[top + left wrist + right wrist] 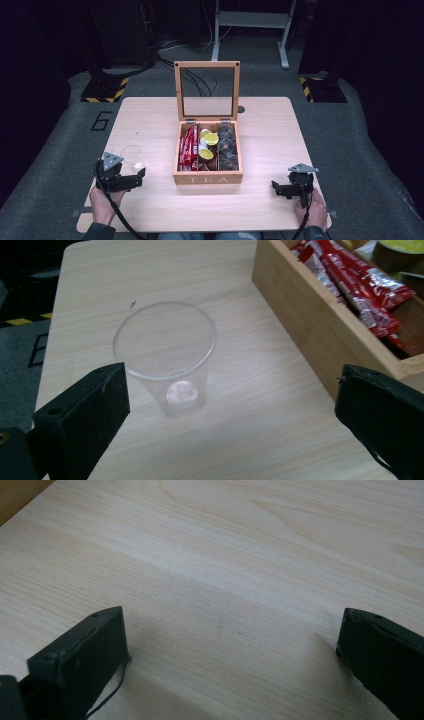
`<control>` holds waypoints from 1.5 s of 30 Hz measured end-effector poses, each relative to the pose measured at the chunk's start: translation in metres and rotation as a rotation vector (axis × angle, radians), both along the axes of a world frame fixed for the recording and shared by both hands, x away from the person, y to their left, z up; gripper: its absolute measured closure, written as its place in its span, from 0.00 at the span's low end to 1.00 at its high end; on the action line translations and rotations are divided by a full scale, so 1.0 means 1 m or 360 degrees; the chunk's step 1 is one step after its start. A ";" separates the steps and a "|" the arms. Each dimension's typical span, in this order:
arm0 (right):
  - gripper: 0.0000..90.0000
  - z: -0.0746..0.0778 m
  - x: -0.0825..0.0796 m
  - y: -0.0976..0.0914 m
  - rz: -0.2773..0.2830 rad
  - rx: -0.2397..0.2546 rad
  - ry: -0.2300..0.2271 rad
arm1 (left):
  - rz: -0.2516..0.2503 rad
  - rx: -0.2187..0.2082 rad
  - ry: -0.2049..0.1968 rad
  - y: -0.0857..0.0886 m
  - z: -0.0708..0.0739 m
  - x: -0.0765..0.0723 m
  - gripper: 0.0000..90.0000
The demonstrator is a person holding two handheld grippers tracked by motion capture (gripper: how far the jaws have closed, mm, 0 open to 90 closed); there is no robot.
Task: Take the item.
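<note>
A wooden tea box [208,176] marked TEA stands at the table's middle with its glass lid upright. Inside lie red packets [188,146], yellow-topped capsules [208,143] and dark packets [228,146]. A clear plastic cup [131,156] stands upright left of the box. My left gripper [139,176] is open near the table's front left, just short of the cup [166,355], with the box's wall [320,325] on its right side. My right gripper [278,188] is open at the front right over bare wood [225,580], holding nothing.
The wooden table [150,115] has free room on both sides of the box. Behind it the grey floor carries cables, yellow-black striped plates [105,90] and a white stand [250,25].
</note>
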State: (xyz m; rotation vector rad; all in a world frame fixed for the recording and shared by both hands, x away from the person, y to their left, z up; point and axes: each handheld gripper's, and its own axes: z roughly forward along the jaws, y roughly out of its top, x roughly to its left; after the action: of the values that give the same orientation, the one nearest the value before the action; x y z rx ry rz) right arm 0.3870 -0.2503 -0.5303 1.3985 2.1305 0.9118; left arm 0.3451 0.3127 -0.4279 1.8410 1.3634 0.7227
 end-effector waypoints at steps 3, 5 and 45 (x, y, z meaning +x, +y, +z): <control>0.00 0.000 0.000 0.000 0.0001 0.0000 0.0000 | -0.0044 0.0025 -0.0001 -0.009 0.005 0.002 0.01; 0.00 0.000 0.000 0.000 0.0000 0.0001 -0.0001 | -0.0063 0.0028 -0.0014 -0.014 0.008 0.004 0.01; 0.00 0.000 0.000 0.000 0.0007 -0.0004 0.0002 | -0.0515 0.0140 -0.0040 -0.128 0.029 0.049 0.02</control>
State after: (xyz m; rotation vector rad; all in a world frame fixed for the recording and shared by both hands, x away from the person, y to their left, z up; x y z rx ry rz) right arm 0.3872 -0.2507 -0.5303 1.3937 2.1357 0.9102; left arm 0.3941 0.1842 -0.3993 2.0514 0.9970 0.6407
